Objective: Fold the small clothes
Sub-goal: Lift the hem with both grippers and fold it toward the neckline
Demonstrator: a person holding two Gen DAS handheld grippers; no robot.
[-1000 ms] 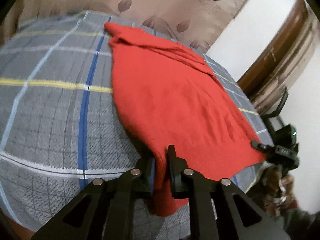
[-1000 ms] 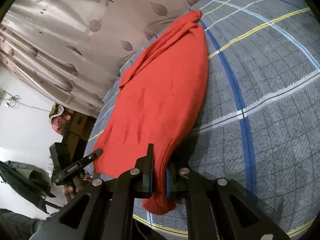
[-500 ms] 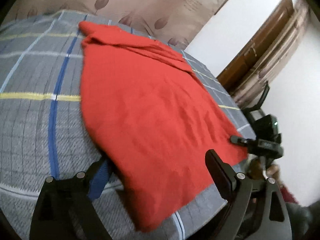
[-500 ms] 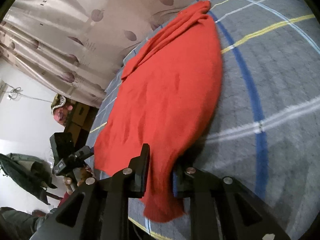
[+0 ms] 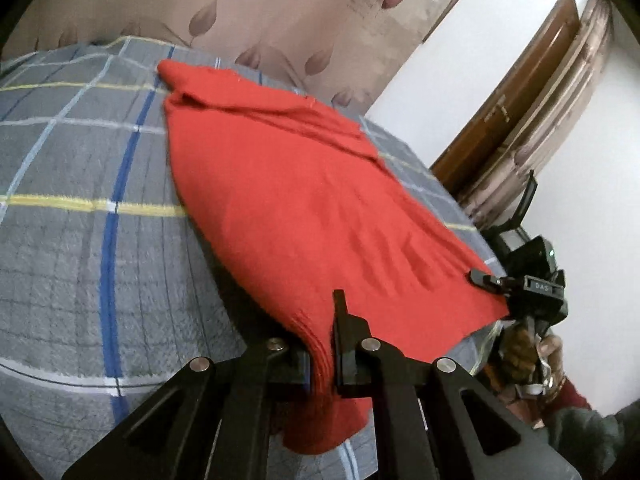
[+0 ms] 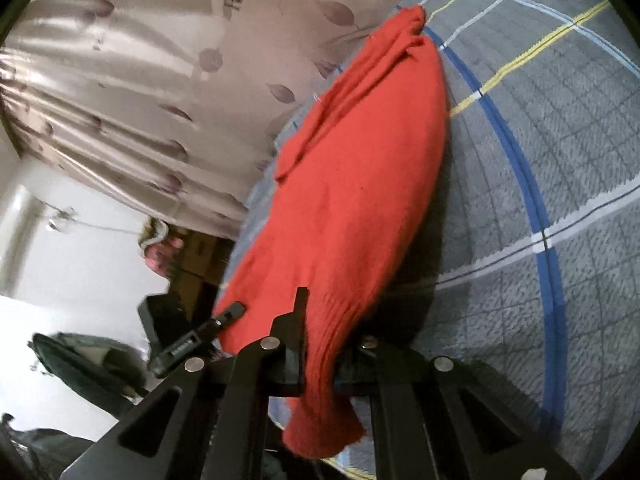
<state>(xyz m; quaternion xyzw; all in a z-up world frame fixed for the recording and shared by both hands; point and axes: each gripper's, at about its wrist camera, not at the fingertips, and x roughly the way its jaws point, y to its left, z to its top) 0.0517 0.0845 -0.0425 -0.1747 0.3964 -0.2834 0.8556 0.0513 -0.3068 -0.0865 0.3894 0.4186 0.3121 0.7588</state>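
Observation:
A red knitted garment lies spread on a grey plaid bed cover, its far end bunched near the curtain. My left gripper is shut on the near hem corner, cloth pinched between its pads and a flap hanging below. In the right wrist view the same red garment stretches away, and my right gripper is shut on the other near hem corner, with a fold drooping under the fingers. Each gripper shows in the other's view: the right gripper at the garment's right corner, the left gripper at its left edge.
A beige curtain with leaf print hangs behind the bed. A wooden door frame and white wall stand to the right. A person's hand holds the right gripper's handle. Dark bags lie by the floor at the left.
My left gripper opened wide, letting the hem go, then shut again on the hem corner. The right gripper kept its hold on the cloth, which is now lifted slightly off the cover.

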